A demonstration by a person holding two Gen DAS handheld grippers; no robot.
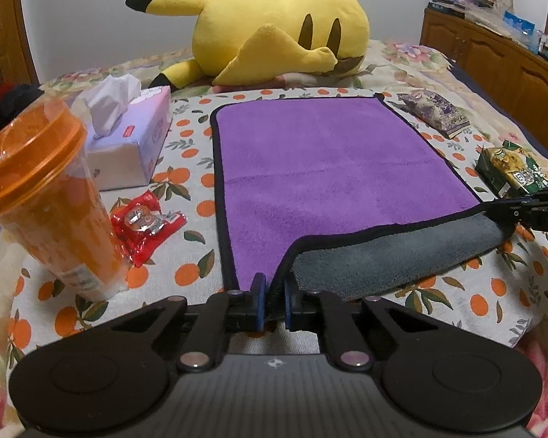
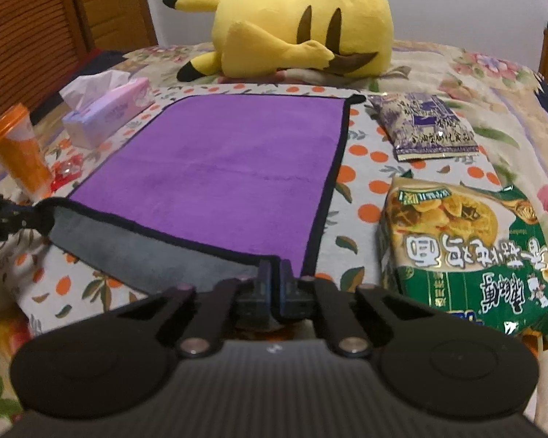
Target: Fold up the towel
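Observation:
A purple towel [image 1: 321, 160] with a black border and grey underside lies flat on an orange-patterned cloth on the bed. It also shows in the right wrist view [image 2: 219, 168]. My left gripper [image 1: 274, 292] is shut on the towel's near left corner. My right gripper [image 2: 276, 273] is shut on the near right corner, and it shows in the left wrist view [image 1: 507, 215]. The near edge is lifted between them, turned over with the grey underside [image 1: 383, 259] showing.
An orange lidded cup [image 1: 44, 197], a tissue box [image 1: 128, 138] and a red snack packet [image 1: 146, 222] stand left of the towel. A purple packet [image 2: 423, 127] and a green noodle packet [image 2: 464, 255] lie right. A yellow plush toy [image 1: 270, 33] lies behind.

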